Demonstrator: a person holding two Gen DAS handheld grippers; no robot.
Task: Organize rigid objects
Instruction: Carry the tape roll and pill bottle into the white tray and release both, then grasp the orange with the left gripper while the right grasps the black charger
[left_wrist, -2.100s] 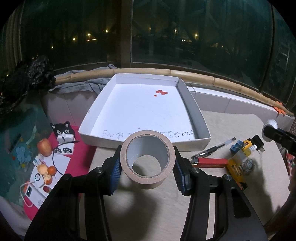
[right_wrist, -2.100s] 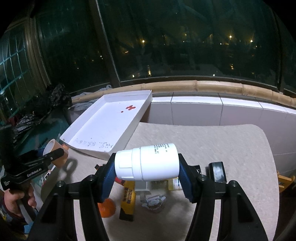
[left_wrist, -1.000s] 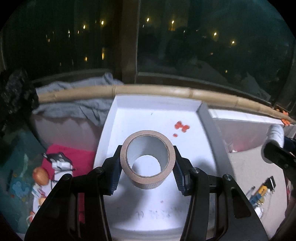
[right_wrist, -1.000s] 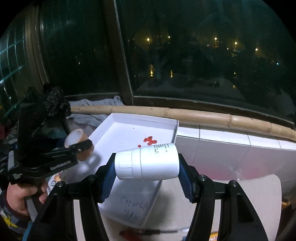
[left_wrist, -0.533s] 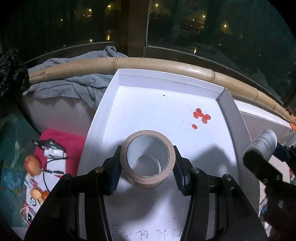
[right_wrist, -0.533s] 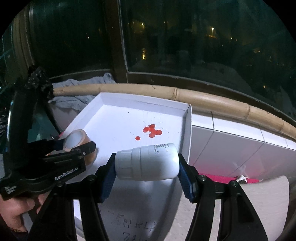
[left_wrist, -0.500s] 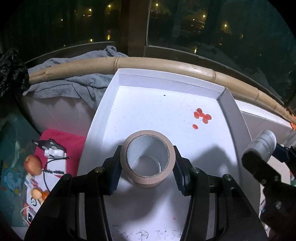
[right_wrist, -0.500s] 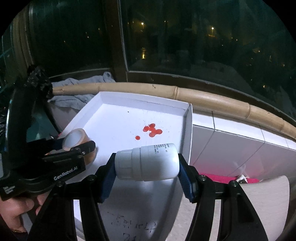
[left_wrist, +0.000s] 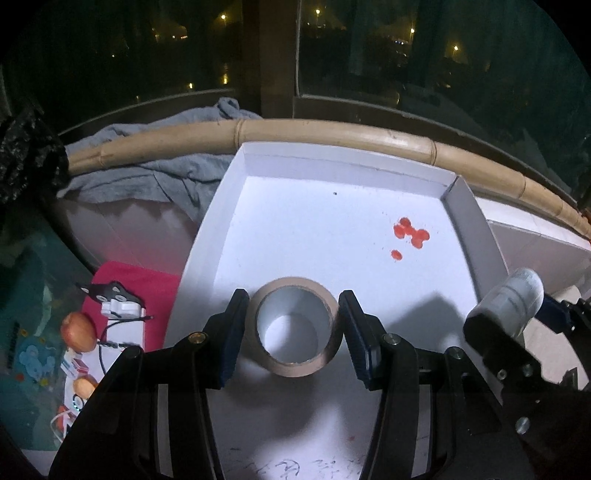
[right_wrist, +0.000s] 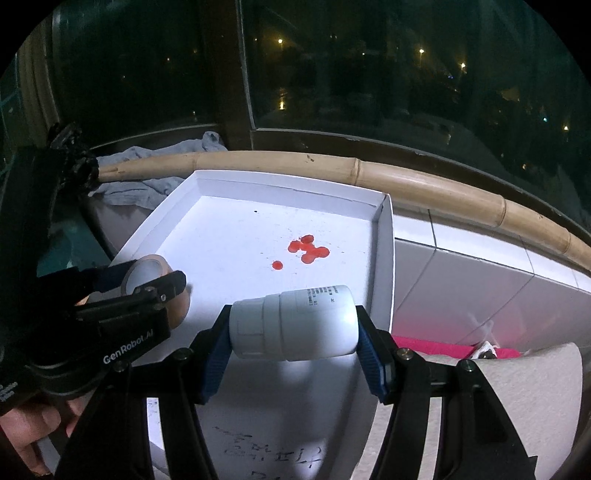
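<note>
I am releasing the tape (left_wrist: 295, 334) from my left gripper (left_wrist: 293, 332), just opened, into the tray (left_wrist: 469, 218); my right gripper (right_wrist: 293, 326) is clamping the bottle (right_wrist: 295, 321).

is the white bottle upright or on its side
On its side: the white bottle lies horizontal between the right gripper jaws, cap pointing left.

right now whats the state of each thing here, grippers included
left gripper: open, its pads beside the tape roll with gaps showing
tape roll: on its side in the white tray, hole facing the camera
right gripper: shut on the white bottle
white bottle: capped, held sideways over the tray's right side
white tray: open-topped, red spots on its floor
grey cloth: crumpled by the bamboo pole
</note>
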